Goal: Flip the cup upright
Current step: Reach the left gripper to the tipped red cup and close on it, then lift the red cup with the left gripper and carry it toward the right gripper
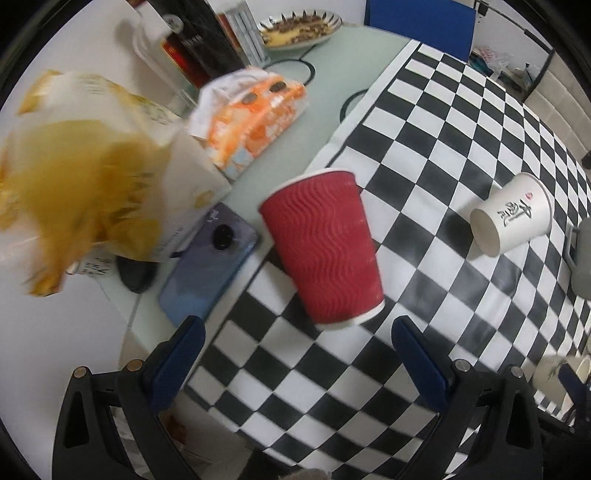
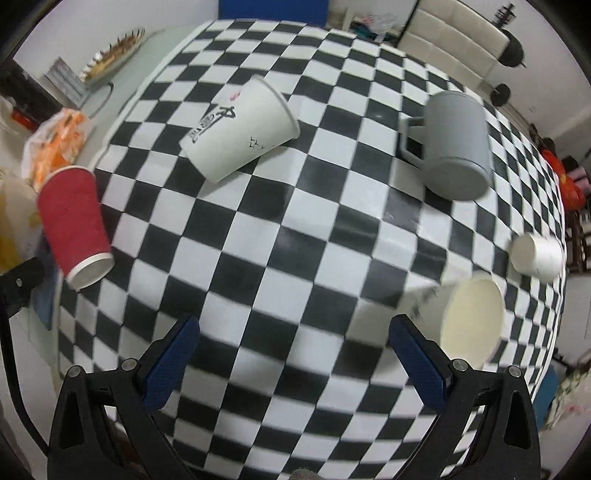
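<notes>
A red ribbed paper cup [image 1: 323, 247] lies on its side on the checkered cloth [image 1: 424, 155], its white rim toward my left gripper [image 1: 295, 343], which is open and empty just short of the cup. The cup also shows at the left of the right wrist view [image 2: 74, 221]. My right gripper [image 2: 293, 339] is open and empty above the cloth [image 2: 295, 221]. A white paper cup with black writing [image 2: 240, 129] lies on its side ahead of it; it shows in the left wrist view too [image 1: 511, 218]. A blurred white cup [image 2: 469, 317] lies beside the right finger.
A grey mug [image 2: 454, 144] lies on its side at the right, and a small white cup [image 2: 539, 254] lies further right. Left of the cloth are a blue phone [image 1: 207, 262], an orange tissue pack [image 1: 255, 122], a yellow bag [image 1: 81, 177] and a plate of food [image 1: 299, 27].
</notes>
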{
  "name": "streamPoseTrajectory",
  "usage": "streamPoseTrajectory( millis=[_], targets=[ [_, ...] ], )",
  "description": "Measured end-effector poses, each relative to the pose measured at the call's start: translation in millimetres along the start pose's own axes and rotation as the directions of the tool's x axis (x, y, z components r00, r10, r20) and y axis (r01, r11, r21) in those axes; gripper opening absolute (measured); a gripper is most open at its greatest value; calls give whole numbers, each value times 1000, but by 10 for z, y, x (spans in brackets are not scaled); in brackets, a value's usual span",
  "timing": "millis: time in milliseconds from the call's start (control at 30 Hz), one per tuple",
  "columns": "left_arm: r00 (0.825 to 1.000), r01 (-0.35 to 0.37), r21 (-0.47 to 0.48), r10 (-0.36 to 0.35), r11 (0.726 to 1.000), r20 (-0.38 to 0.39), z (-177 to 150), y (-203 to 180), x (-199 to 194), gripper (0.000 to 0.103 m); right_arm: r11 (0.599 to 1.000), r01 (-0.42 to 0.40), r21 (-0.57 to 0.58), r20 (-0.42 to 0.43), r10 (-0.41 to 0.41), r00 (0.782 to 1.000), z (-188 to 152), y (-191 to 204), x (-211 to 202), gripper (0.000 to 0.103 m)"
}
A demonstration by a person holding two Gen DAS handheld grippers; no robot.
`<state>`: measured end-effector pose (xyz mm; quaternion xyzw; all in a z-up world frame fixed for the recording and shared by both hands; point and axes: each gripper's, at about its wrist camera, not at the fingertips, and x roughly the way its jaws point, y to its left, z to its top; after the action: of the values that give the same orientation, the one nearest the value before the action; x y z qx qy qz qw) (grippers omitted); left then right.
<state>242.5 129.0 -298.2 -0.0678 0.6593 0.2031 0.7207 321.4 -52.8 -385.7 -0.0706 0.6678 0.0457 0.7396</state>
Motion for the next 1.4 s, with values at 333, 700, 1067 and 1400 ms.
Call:
streamPoseTrajectory(
  millis=[333,700,1067,1400],
  targets=[
    [995,47,-70,-53,996,-85,295,-52,486,103,998,-2,-57,-46,0,999,420,52,453,103],
    [996,20,-56,-25,998,-81,557,-58,833,81,999,-13,-47,-65,10,998,707,-3,656,103],
    [1000,-28,19,28,999,-5,676,-349,735,79,1000,-12,-3,-67,12,998,699,-136,460,103],
    [998,14,105,-21,994,67,500,-277,218,79,999,-3,41,-49,5,999,414,-156,168,103]
  ],
)
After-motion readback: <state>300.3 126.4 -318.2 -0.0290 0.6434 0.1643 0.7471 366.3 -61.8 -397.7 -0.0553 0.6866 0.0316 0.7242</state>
